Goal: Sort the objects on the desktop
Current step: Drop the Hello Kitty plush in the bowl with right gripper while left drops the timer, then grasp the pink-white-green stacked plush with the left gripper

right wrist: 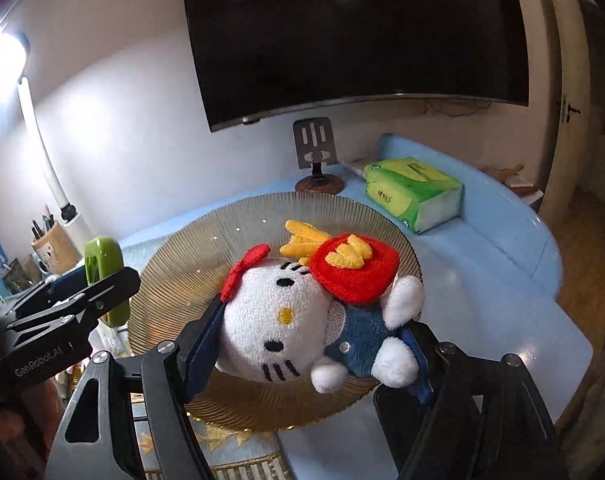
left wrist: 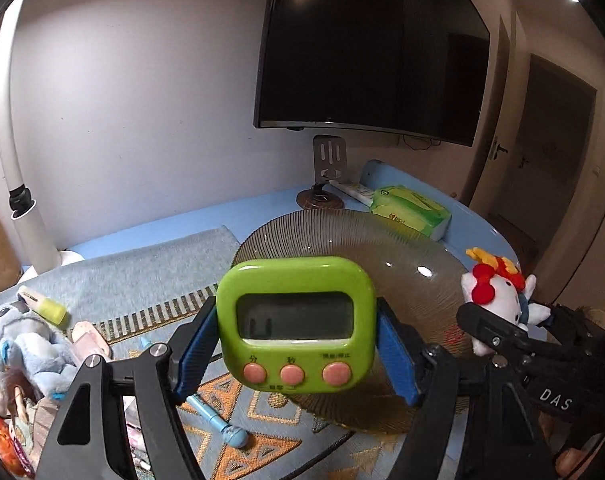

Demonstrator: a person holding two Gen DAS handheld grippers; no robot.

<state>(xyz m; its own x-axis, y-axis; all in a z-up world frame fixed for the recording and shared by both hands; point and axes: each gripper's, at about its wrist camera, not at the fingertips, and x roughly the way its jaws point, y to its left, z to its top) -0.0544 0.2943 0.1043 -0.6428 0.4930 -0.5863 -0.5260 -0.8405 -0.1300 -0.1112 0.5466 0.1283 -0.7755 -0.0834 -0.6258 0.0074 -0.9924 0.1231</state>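
Gripped between my left gripper's (left wrist: 298, 344) blue pads, the green timer (left wrist: 296, 324) hangs over the ribbed glass plate (left wrist: 402, 248); my right gripper (right wrist: 314, 344) clamps the plush cat (right wrist: 302, 312) there too. I would lower each close before releasing, timer first, keeping both apart.

Home room, likely bedroom or study corner. Big dark TV (left wrist: 374, 48) mounted on white wall, wooden door (left wrist: 550, 168) with lever handle at right, wood floor. Blue desk (right wrist: 502, 280) with patterned cloth mat (left wrist: 150, 272), white desk lamp (left wrist: 18, 184), pen holder (right wrist: 56, 246), tissue pack (right wrist: 416, 194), phone stand (right wrist: 316, 156), plush toys.
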